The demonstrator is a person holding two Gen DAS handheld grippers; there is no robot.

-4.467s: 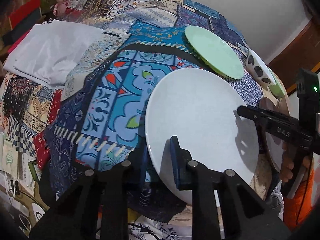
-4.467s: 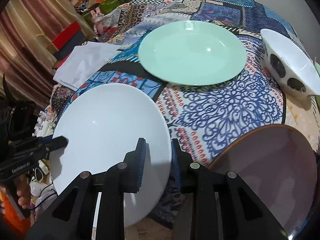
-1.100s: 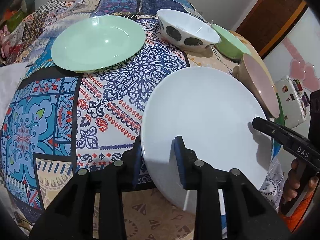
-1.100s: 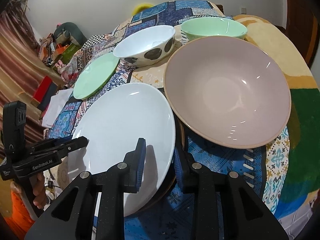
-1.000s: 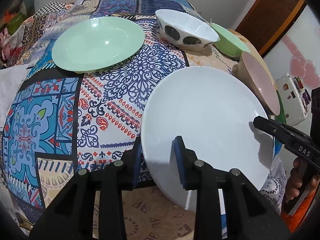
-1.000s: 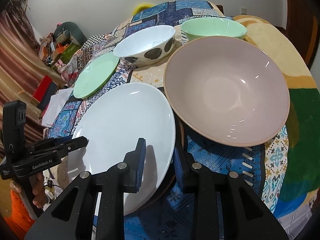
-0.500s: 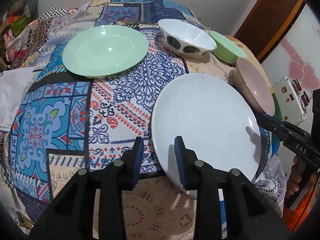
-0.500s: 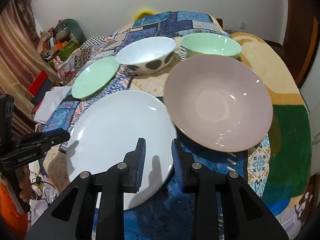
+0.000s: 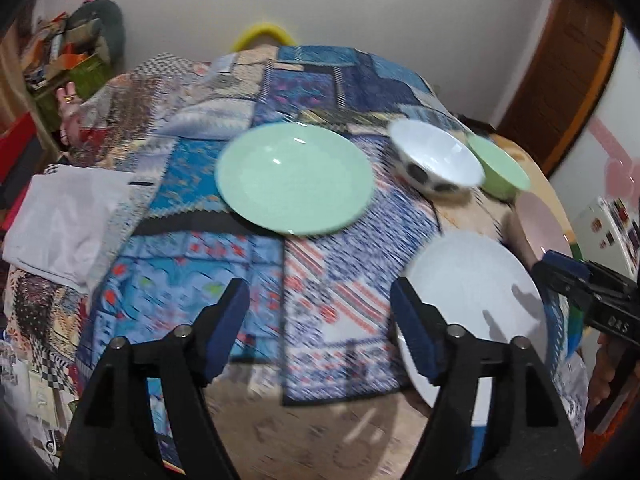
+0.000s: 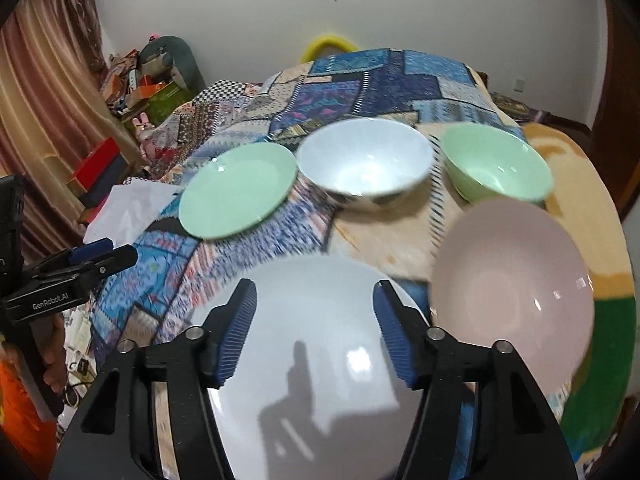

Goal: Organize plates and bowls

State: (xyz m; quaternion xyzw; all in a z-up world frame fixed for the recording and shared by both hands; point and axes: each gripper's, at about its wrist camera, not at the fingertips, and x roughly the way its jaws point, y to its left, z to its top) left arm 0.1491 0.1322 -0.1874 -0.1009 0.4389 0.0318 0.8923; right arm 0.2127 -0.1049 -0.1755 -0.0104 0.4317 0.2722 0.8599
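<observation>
white plate (image 10: pixel 320 364): lies flat at near edge of table (image 9: pixel 316 436), just beside pink bowl (image 10: pixel 512 300)
left hand-held gripper (image 9: pixel 316 328): jaws opening, nothing between, clear of white plate
right hand-held gripper (image 10: pixel 314 332): jaws opening, over white plate, pads off it
green plate (image 9: pixel 294 184): well apart, alone, not stacked
spotted bowl (image 9: pixel 436 162) + green bowl (image 9: pixel 498 168): side by side, not nested
progress: early, 1 plate placed; likely left: stack plates, nest bowls

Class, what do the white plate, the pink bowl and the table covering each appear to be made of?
White plate: glazed ceramic or melamine, glossy; it shows highlights and crisp shadows.
Pink bowl: likewise glazed, with bright glints; the exact material is unclear.
Table covering: printed woven fabric, matte, draping over the edge.
</observation>
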